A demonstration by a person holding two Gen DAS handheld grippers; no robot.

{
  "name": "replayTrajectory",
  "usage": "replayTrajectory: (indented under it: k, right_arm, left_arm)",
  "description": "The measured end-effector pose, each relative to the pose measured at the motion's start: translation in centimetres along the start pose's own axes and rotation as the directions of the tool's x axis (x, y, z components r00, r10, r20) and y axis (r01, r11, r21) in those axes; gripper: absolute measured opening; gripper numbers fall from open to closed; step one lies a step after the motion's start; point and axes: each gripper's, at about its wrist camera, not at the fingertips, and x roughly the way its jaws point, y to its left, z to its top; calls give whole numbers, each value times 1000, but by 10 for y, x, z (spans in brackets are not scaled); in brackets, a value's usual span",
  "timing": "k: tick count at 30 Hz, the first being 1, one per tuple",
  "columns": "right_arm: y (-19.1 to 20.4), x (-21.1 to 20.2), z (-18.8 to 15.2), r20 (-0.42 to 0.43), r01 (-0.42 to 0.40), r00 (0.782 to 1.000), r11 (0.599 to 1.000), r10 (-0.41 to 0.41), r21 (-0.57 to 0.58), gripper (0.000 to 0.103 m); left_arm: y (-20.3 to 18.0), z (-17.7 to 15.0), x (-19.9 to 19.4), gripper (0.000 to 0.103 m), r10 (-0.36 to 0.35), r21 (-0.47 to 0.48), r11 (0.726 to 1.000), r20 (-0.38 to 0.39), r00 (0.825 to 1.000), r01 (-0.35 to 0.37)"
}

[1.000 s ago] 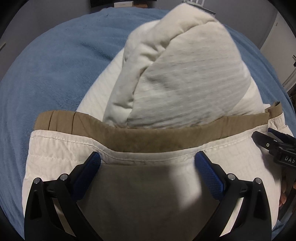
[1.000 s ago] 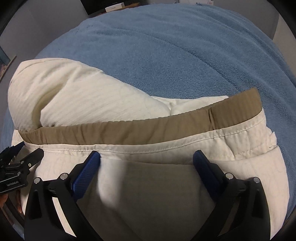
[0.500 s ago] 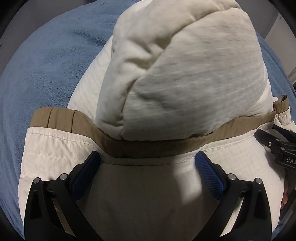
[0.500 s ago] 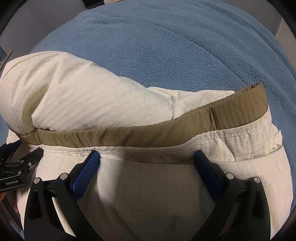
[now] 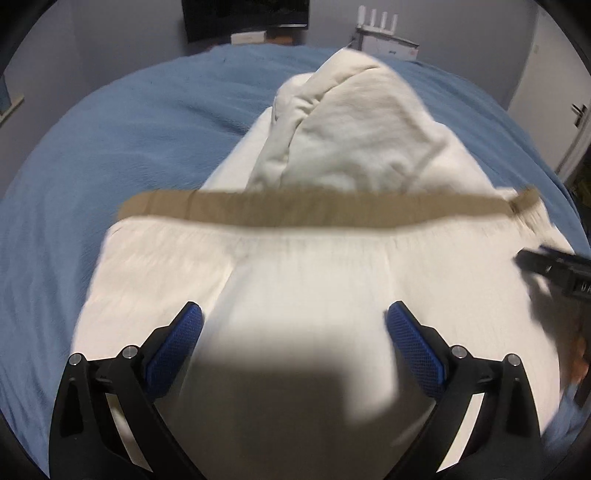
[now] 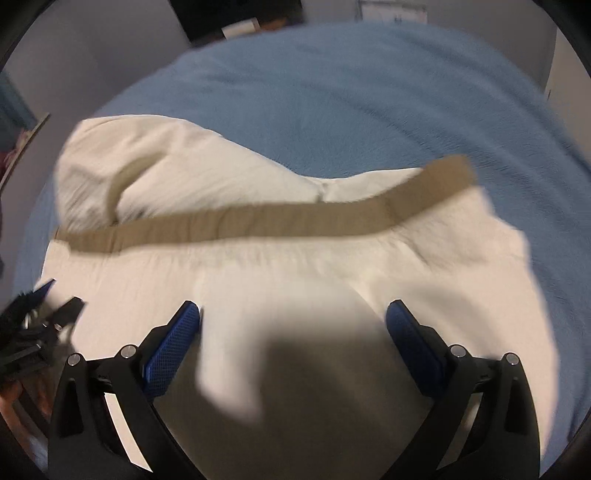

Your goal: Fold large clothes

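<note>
One cream garment (image 5: 332, 280) lies here, a single piece of clothing, with one tan band (image 5: 317, 210) running across the middle of the frame. Beneath it is one blue blanket (image 5: 129, 147), filling the left and upper parts of both views.

Two grippers: the left gripper (image 5: 294, 332) at the bottom of its own view, the right gripper (image 6: 293, 332) at the bottom of its own. Each has two blue pads, so four pads (image 5: 175, 347) in all.

At the top edge of the left view I count one dark screen (image 5: 245, 14), one white box (image 5: 248, 37) under it, and, upper right, one white router (image 5: 384, 38) with four antennas.
</note>
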Motion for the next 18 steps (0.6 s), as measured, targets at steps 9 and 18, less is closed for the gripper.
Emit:
replayTrajectory:
  k: [9,18]
  right_arm:
    - [-9,-83,-93,134,11,991,989,8,-145,97]
    - [-16,-60,-160,92,75,994,976,-58,-206,97]
  left_arm:
    - [3,-78,-46,97,-2,66,998,-4,1000,2]
    - [13,-140,-36,98,30,97,995,53,998,-35]
